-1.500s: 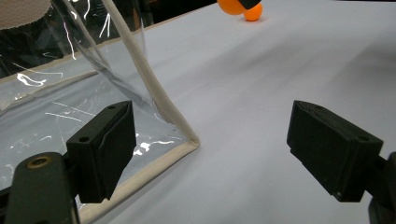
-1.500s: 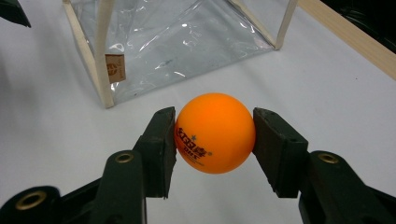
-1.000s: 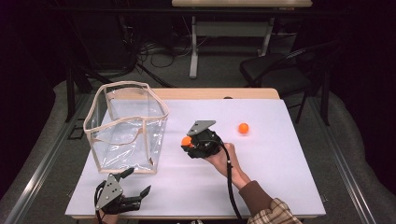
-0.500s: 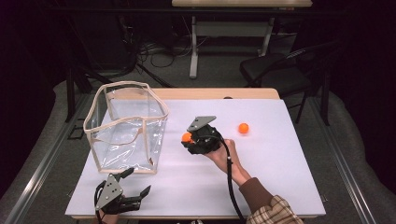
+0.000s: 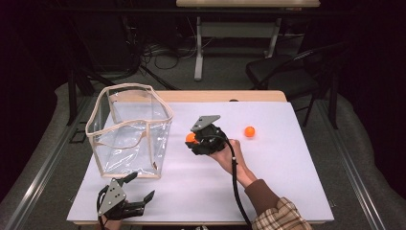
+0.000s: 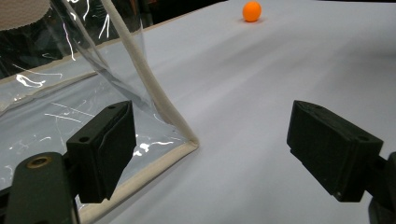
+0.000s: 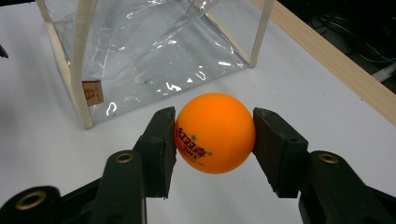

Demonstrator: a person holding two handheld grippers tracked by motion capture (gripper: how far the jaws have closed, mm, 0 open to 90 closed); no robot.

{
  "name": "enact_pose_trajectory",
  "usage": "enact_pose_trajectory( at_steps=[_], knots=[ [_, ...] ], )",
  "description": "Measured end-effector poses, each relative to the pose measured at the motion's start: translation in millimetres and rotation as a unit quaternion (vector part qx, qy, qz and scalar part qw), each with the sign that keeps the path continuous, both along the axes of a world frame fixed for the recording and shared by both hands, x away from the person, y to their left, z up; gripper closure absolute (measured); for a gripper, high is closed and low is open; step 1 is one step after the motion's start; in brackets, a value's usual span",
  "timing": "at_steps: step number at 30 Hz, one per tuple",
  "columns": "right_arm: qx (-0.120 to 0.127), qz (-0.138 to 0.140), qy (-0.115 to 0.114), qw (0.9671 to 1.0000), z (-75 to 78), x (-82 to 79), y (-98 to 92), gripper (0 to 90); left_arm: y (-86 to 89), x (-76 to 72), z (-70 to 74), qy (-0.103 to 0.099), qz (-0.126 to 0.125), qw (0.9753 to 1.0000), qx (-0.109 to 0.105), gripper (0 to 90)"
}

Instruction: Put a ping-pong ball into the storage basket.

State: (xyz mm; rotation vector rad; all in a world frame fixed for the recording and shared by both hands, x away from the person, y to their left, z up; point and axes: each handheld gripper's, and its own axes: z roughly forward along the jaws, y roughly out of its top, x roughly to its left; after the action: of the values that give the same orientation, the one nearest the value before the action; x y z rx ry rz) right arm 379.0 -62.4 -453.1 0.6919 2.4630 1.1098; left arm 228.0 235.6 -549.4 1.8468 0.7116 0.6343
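The right tool (image 7: 215,135) pinches an orange ball (image 7: 215,133) just beside the clear bag (image 5: 129,127), whose open top is higher, while the left tool (image 6: 224,154) is spread

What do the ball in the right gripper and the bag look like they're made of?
Ball: likely hard, matte orange plastic, like a table-tennis ball; smooth shell with a printed logo. Bag: clear, glossy, soft plastic film, going by the see-through walls, glare and wrinkles, with beige edging that looks like woven fabric.
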Motion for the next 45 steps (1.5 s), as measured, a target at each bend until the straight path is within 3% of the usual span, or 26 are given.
enact_pose_trajectory(
  at_steps=[45],
  knots=[
    [-0.003,0.012,-0.023,0.9997,38.6,12.1,21.2,50.7,0.1,-0.1,0.0,-0.001,-0.002,1.0,0.0,15.8]
  ],
)
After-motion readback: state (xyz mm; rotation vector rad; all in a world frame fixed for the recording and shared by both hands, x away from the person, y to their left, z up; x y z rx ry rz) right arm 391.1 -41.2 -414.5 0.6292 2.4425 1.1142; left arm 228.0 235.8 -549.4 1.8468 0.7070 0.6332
